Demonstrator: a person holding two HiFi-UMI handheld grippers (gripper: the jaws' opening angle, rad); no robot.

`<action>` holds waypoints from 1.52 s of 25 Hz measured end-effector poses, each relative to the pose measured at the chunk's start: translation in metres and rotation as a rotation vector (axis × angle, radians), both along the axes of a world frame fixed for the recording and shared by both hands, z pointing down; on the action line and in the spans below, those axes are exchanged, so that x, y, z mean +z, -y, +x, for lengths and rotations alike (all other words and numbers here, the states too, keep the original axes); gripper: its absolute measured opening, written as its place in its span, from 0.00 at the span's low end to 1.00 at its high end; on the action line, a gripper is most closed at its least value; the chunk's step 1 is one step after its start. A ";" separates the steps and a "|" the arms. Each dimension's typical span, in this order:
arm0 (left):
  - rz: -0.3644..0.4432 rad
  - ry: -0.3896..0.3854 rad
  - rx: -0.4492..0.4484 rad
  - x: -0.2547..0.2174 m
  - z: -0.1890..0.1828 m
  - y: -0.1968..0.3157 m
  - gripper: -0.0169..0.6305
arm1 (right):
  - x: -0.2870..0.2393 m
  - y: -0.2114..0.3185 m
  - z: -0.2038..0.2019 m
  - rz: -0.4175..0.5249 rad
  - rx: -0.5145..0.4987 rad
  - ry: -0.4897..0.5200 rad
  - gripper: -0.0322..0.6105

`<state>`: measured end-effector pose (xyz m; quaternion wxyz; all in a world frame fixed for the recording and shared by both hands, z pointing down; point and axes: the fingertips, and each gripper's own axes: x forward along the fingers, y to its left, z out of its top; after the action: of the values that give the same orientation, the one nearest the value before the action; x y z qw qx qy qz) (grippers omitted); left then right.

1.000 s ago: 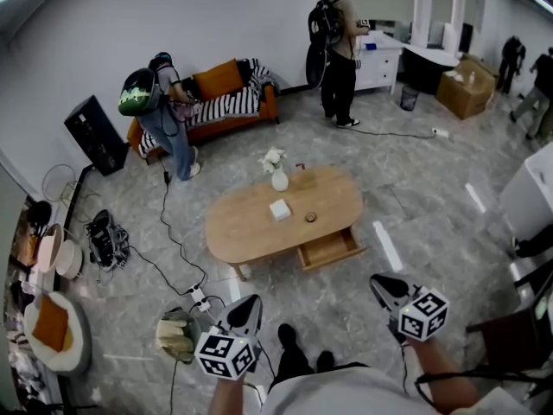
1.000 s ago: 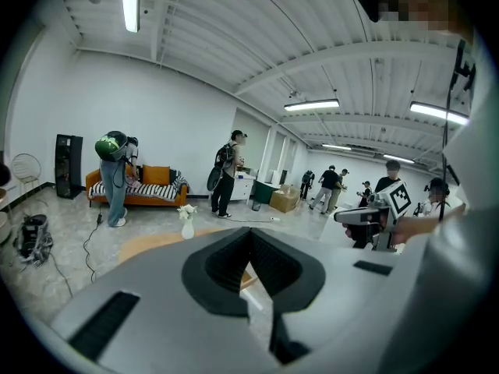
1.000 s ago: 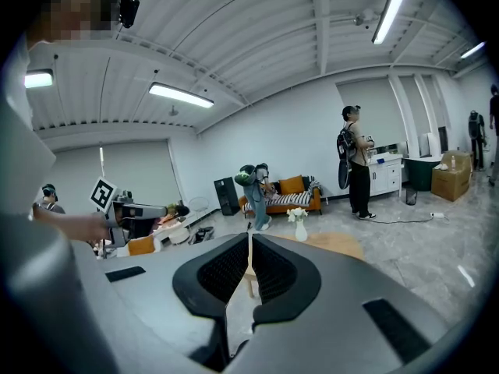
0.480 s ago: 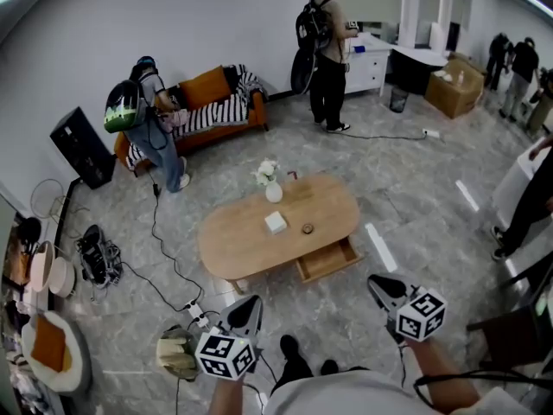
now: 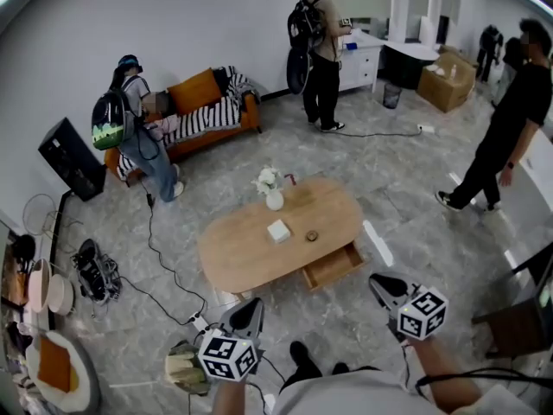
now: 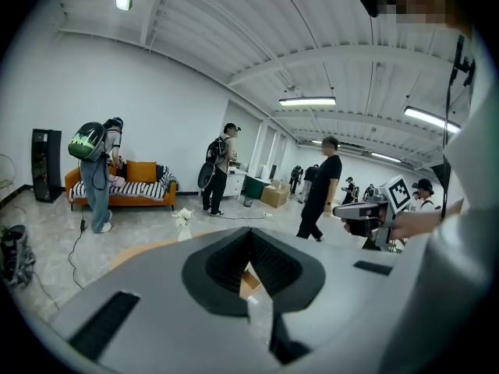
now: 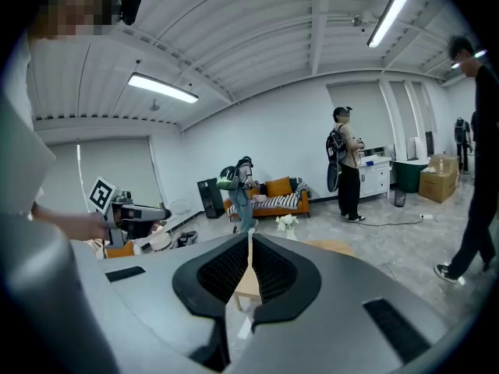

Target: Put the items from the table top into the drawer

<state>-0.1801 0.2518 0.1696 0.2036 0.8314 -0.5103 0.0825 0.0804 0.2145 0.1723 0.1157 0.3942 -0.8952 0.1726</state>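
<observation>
An oval wooden coffee table [image 5: 238, 253] stands on the floor ahead of me, with its drawer [image 5: 333, 266] pulled open on the near right side. On its top are a white vase of flowers [image 5: 273, 199], a small white box [image 5: 278, 230] and a small round dark item [image 5: 311, 235]. My left gripper [image 5: 251, 305] and right gripper [image 5: 380, 282] are held out in front of me, short of the table, both shut and empty. A sliver of the table [image 6: 248, 280] shows between the left jaws, and the table [image 7: 335, 247] also lies beyond the right jaws.
A person in black [image 5: 505, 124] walks at the right. Two people with backpacks stand by the orange sofa [image 5: 194, 115] and a white cabinet [image 5: 363, 59]. Cables and a power strip [image 5: 197, 322] cross the floor left of me, next to a bag [image 5: 181, 368].
The table has come a little nearer as I moved towards it with both grippers held out. A person in black has walked into view at the right.
</observation>
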 end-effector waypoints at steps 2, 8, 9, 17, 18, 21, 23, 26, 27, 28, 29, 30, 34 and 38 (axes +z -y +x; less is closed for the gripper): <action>-0.004 -0.001 0.012 0.002 -0.009 0.009 0.03 | 0.000 0.007 -0.008 0.001 0.010 -0.005 0.11; -0.016 0.001 0.049 0.010 -0.036 0.029 0.03 | 0.003 0.019 -0.032 0.000 0.052 -0.019 0.11; -0.015 0.001 0.053 0.012 -0.041 0.032 0.03 | 0.004 0.020 -0.036 0.002 0.059 -0.020 0.11; -0.009 0.000 0.082 0.013 -0.070 0.046 0.03 | 0.001 0.031 -0.061 0.014 0.103 -0.025 0.11; -0.009 -0.003 0.081 0.013 -0.073 0.048 0.03 | 0.000 0.033 -0.064 0.015 0.105 -0.025 0.11; -0.011 -0.011 0.084 0.013 -0.076 0.053 0.03 | -0.001 0.038 -0.068 0.017 0.106 -0.032 0.11; -0.013 -0.012 0.088 0.015 -0.077 0.057 0.03 | -0.001 0.042 -0.070 0.018 0.110 -0.033 0.11; -0.016 -0.017 0.090 0.017 -0.079 0.062 0.03 | 0.001 0.044 -0.073 0.014 0.115 -0.033 0.11; -0.014 -0.018 0.090 0.016 -0.080 0.062 0.03 | 0.001 0.044 -0.074 0.013 0.116 -0.034 0.11; -0.013 -0.020 0.091 0.016 -0.080 0.063 0.03 | 0.002 0.044 -0.073 0.012 0.117 -0.034 0.11; -0.011 -0.021 0.091 0.015 -0.080 0.064 0.03 | 0.002 0.044 -0.073 0.011 0.119 -0.033 0.11; -0.011 -0.022 0.091 0.015 -0.079 0.064 0.03 | 0.002 0.045 -0.072 0.010 0.120 -0.032 0.11; -0.017 -0.021 0.086 0.018 -0.081 0.070 0.03 | 0.003 0.052 -0.075 0.012 0.117 -0.030 0.11; -0.025 -0.018 0.072 0.020 -0.079 0.082 0.03 | 0.004 0.068 -0.074 0.010 0.106 -0.026 0.11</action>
<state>-0.2590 0.1697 0.1894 0.2157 0.8473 -0.4772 0.0885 0.0069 0.1469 0.1759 0.1162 0.4439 -0.8723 0.1691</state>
